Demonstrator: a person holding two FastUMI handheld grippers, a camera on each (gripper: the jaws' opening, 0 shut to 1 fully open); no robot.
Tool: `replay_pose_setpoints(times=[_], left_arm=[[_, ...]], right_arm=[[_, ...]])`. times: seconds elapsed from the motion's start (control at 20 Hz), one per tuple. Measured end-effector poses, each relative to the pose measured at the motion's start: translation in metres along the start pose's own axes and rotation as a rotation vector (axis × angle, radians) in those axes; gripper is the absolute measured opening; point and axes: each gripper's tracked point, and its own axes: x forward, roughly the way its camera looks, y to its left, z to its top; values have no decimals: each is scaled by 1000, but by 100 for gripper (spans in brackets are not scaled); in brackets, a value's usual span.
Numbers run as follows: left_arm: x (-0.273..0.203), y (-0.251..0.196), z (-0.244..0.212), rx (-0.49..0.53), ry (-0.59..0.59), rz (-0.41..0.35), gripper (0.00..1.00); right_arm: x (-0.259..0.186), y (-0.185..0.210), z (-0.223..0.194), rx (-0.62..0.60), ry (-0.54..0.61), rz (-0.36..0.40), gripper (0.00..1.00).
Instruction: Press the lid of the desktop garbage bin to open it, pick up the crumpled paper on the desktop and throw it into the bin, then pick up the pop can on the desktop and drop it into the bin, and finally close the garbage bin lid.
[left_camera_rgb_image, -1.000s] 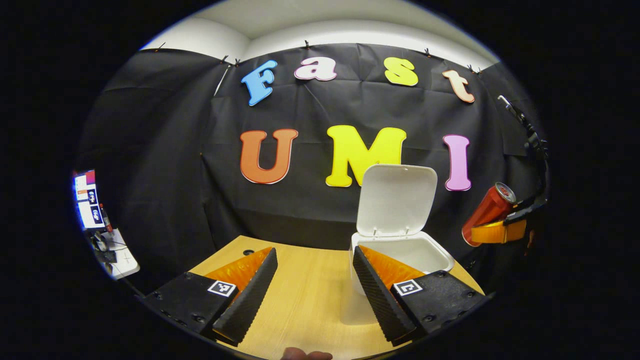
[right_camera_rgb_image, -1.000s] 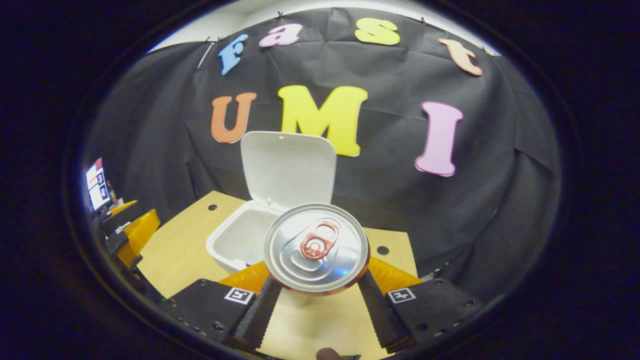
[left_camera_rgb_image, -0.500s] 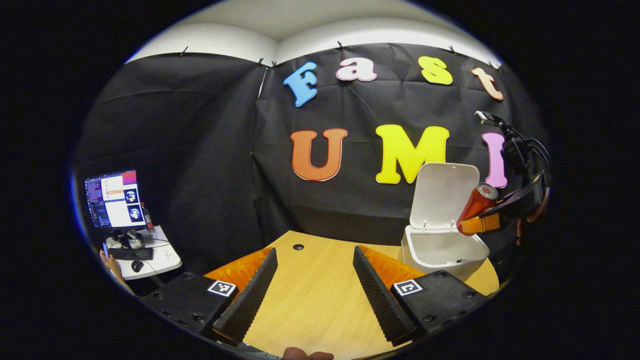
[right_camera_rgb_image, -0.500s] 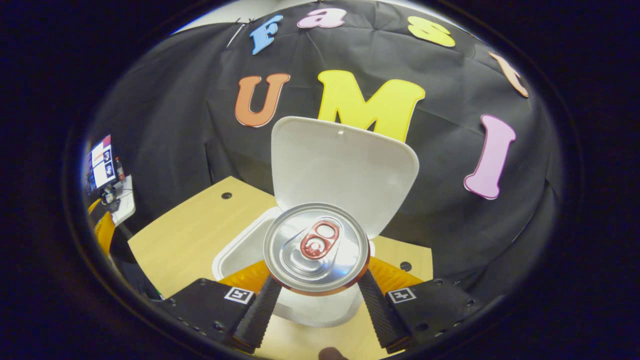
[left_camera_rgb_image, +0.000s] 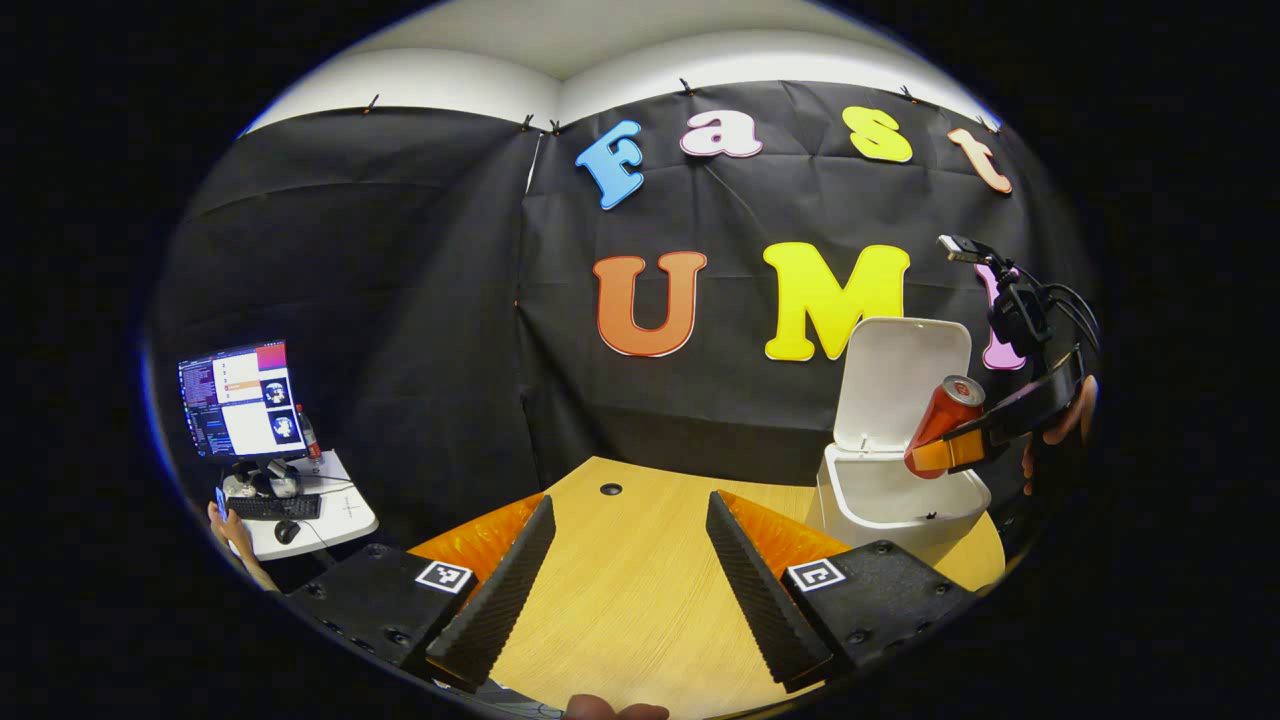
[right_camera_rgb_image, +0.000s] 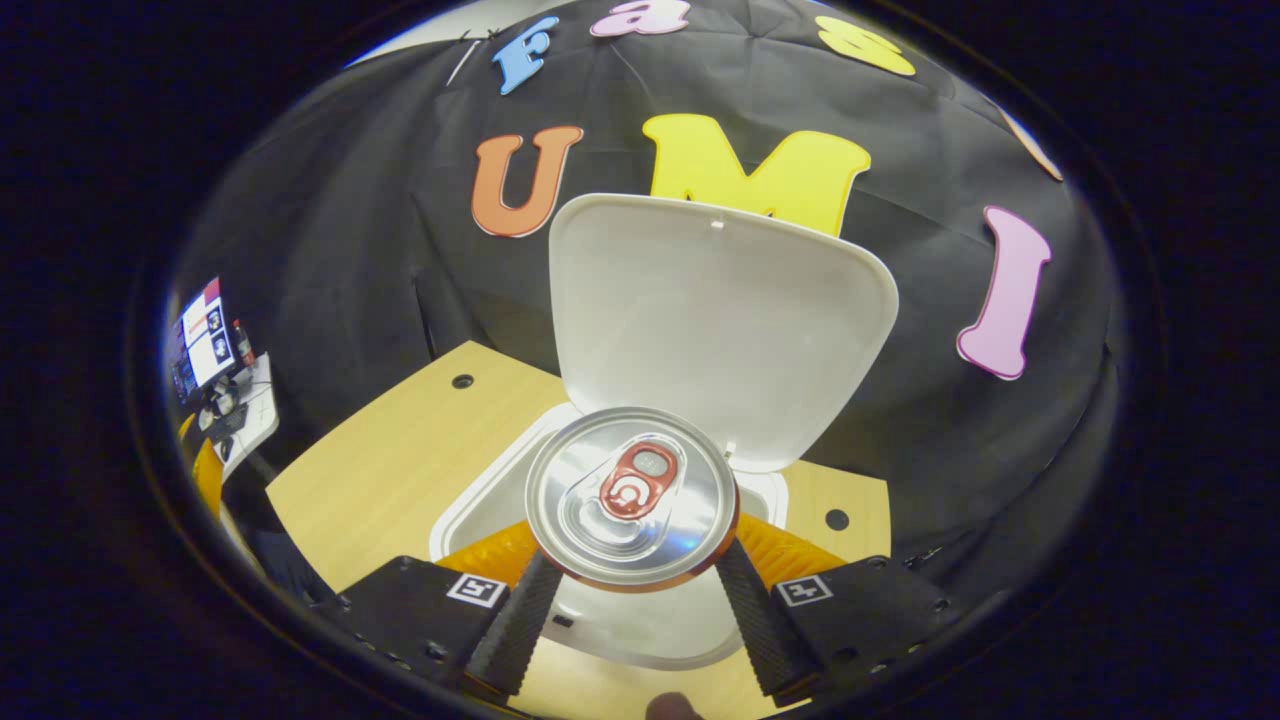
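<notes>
bin (right_camera_rgb_image: 500, 490) interior behind pop can (right_camera_rgb_image: 632, 495)

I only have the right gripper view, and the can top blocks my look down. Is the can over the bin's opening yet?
Observer: Yes. The left gripper view shows the pop can from the side, clamped in the right gripper, above the open bin.
Operator: Is it upright?
Observer: No, it is tilted, with its top leaning toward the raised lid.
Operator: Where's my other gripper?
Observer: The left gripper is open and empty over the table, off to one side of the bin.
</notes>
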Motion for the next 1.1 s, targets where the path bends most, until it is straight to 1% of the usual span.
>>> replay_pose_setpoints(times=[0.15,0.3,0.5,0.75,0.8,0.85,0.9,0.95,1.0,1.05,1.1], left_arm=[[1,0,-2,12,1,-7,98],[0,-1,-1,17,4,-17,98],[1,-3,0,25,3,-30,98],[7,-9,1,22,-1,-58,98],[9,-12,1,19,0,-64,98],[10,-13,2,18,0,-68,98],[12,-13,2,17,-1,-70,98],[12,-14,2,16,-3,-73,98],[13,-15,1,14,-3,-76,98],[15,-17,1,10,-3,-83,98],[16,-20,0,5,-2,-92,98]], right_arm=[[2,-5,-1,21,5,-10,82],[3,-10,-2,40,8,-18,84],[0,-16,-1,60,1,-32,80],[-5,-23,2,65,-13,-56,80],[-7,-25,3,70,-15,-61,84],[-9,-25,4,74,-19,-66,84],[-11,-27,7,77,-26,-72,80],[-15,-28,10,81,-33,-77,84],[-20,-28,14,88,-42,-78,80],[-27,-28,19,96,-56,-76,84],[-32,-28,26,105,-72,-77,80]])
